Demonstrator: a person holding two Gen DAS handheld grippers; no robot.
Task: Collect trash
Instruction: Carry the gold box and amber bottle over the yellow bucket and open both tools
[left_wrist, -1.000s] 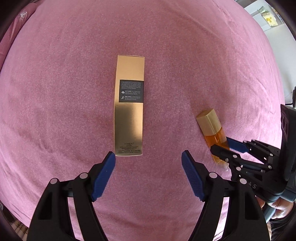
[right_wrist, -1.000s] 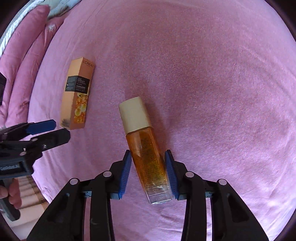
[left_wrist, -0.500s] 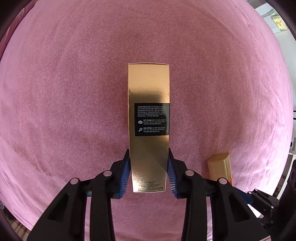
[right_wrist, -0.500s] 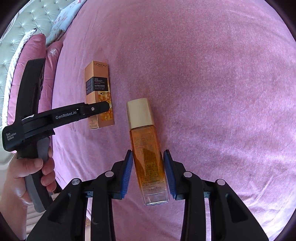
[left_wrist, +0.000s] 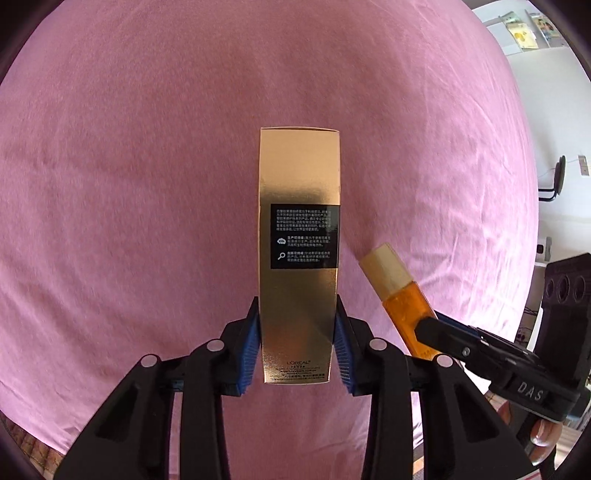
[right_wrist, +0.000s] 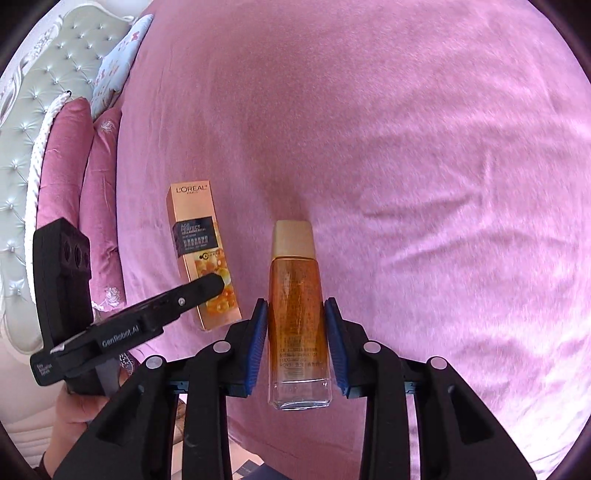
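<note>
The left gripper (left_wrist: 298, 350) is clamped on the lower end of a tall gold cardboard L'Oréal carton (left_wrist: 298, 254), its blue pads (left_wrist: 251, 350) pressed flat against the carton's two long sides, so that the carton stands out along the fingers above the pink bedspread (left_wrist: 129, 184). A black printed panel sits across the middle of the carton's facing side. To the right of the carton, and close beside it, the right gripper (right_wrist: 297, 347) grips an amber glass bottle with a pale gold cap (right_wrist: 295, 295) around its lower body, blue pads (right_wrist: 256, 343) snug on either side; the clear thick base of the bottle pokes out towards the camera and the cap points away. In the left wrist view the same bottle (left_wrist: 400, 295) leans with its cap tilted towards the carton. In the right wrist view the carton (right_wrist: 201, 254) shows its orange front with the brand name at the far end, held by the black finger of the left gripper. Beyond the carton, at the far left edge of the bedspread, lie pink velvet pillows (right_wrist: 70, 177), a light blue floral cushion (right_wrist: 114, 62) and a pale tufted headboard (right_wrist: 44, 74).
</note>
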